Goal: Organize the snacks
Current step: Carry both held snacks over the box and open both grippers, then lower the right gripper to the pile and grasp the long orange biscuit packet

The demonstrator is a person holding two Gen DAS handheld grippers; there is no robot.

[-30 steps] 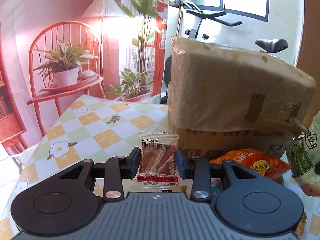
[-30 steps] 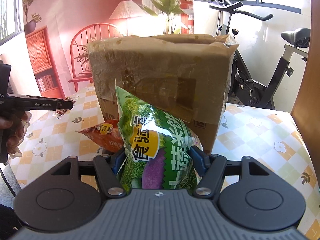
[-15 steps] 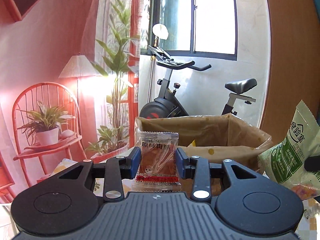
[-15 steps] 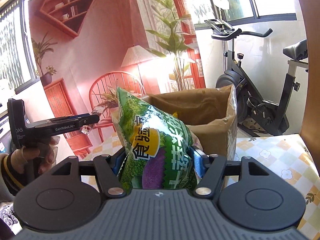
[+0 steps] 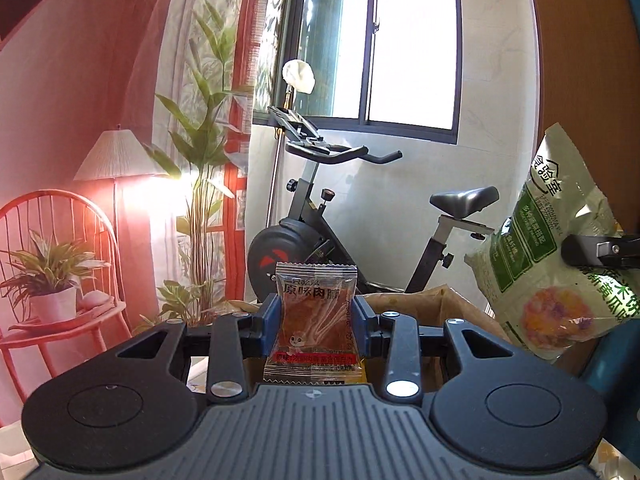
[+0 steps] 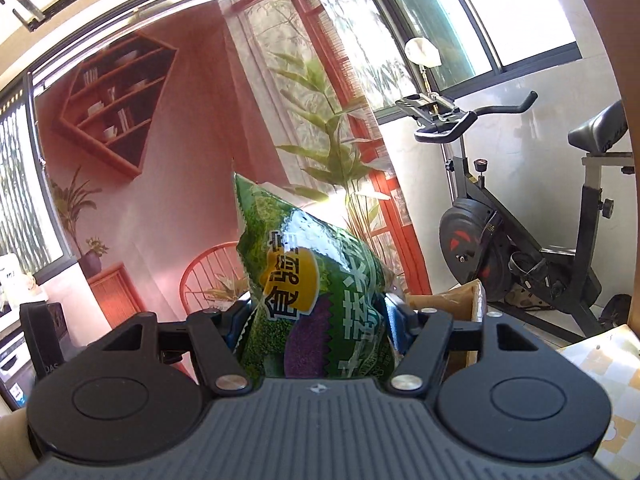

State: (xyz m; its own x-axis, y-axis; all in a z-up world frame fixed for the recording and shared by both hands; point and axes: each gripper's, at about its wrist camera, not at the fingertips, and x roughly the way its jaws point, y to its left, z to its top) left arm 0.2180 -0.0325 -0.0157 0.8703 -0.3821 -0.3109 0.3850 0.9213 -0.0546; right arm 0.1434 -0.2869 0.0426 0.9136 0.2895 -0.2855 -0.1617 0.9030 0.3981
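Observation:
My left gripper (image 5: 316, 316) is shut on a small clear packet of brown meat snack (image 5: 314, 320) and holds it upright, above the near rim of the open cardboard box (image 5: 448, 308). My right gripper (image 6: 316, 320) is shut on a large green snack bag (image 6: 312, 284), raised high; the box's rim (image 6: 468, 300) shows just behind it. In the left wrist view the same green bag shows its pale back (image 5: 548, 280) at the right, held by a dark finger (image 5: 592, 250) of the right gripper.
An exercise bike (image 5: 360, 232) stands behind the box by the window. A red chair with a potted plant (image 5: 52, 280) and a floor lamp are at the left. A corner of the checked tablecloth (image 6: 600, 364) shows at the right.
Both grippers have risen with their snacks. The box has dropped low in both views, from its front face filling the frame to only its open rim showing.

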